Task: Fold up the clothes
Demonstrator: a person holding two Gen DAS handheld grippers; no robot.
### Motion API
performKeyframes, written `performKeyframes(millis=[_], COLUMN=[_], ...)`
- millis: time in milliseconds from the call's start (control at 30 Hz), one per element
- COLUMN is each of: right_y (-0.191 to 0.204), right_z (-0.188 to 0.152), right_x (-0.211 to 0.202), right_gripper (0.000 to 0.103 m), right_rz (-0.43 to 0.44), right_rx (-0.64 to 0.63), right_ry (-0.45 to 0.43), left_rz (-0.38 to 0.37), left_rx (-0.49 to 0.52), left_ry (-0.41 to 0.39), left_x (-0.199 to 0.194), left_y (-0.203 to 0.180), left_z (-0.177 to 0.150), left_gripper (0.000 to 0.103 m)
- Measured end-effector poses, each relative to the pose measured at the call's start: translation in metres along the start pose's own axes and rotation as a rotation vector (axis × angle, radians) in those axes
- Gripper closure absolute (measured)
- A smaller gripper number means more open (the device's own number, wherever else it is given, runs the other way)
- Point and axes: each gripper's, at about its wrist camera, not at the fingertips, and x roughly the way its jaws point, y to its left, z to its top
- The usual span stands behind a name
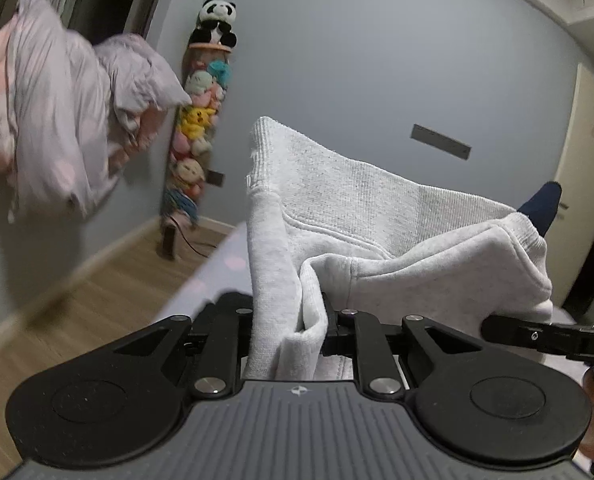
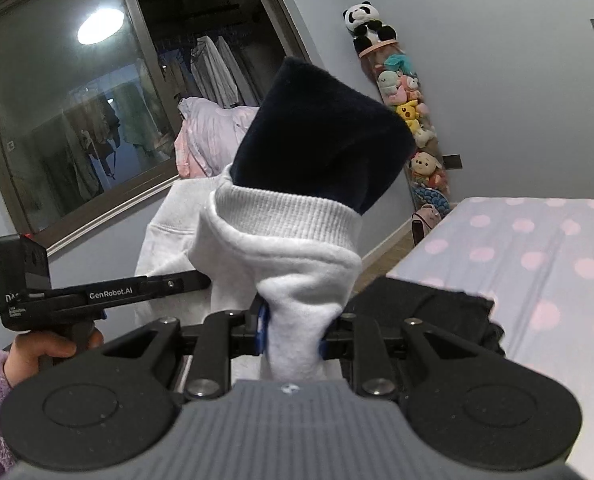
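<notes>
Left hand-held gripper [image 1: 293, 320] of mine was pinching a bunched fold of the light grey sweatshirt [image 1: 361, 208], with the fabric standing up between the fingers and held up off the bed [image 2: 537, 264]. Off to the left in that view sat a rumpled pile of pale lilac and pink bedding [image 1: 57, 120], a bit blurry. Next over, against the blue-grey wall, was a tall clear tube stuffed with plush toys [image 1: 195, 128], and a panda plush [image 1: 217, 24] perched on top.

From the right wrist view you could see my left hand [image 2: 53, 350] gripping its tool at the far left, with a big window [image 2: 69, 100] behind it. My right hand-held gripper [image 2: 293, 324] was clamped on another bit of the same sweatshirt, near a ribbed cuff [image 2: 289, 220], and a dark navy piece [image 2: 321, 140] poked up out of that cuff. Further right lay the bed, with its pink polka-dot sheet, and some black fabric [image 2: 437, 304] on its near edge.
</notes>
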Motion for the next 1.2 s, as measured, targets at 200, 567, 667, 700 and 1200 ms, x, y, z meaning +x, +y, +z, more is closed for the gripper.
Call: performKeyframes(millis=[200,567,667,700,1200], right_y=[-0.044,-0.133,-0.150,-0.154,-0.109], right_z=[0.022,0.005,-0.001,-0.002,-0.014], right_x=[0.069,0.158,0.167,0.170,0.104], right_gripper=[0.078,0.072,0.069,0.066,0.048], right_rz=[-0.042,-0.193,-0.215,-0.224,-0.323], right_rx=[-0.006,-0.061,-0.033,-0.022,-0.131], right_ry=[0.036,0.135,0.163,0.173,0.117], left_rz=[0.061,0.104,0.116,0.121,0.057], left_rx=[0.059,0.087,0.078,0.070,0.049], left_ry=[0.041,0.137,0.167,0.168,0.160], left_x=[0.084,0.194,0.208,0.208,0.108], left_y=[0.007,0.007,0.006,0.007,0.003], left_z=[0.012,-0.034,-0.039,-0.038,-0.038], left_gripper=[0.082,0.082,0.077,0.073,0.038])
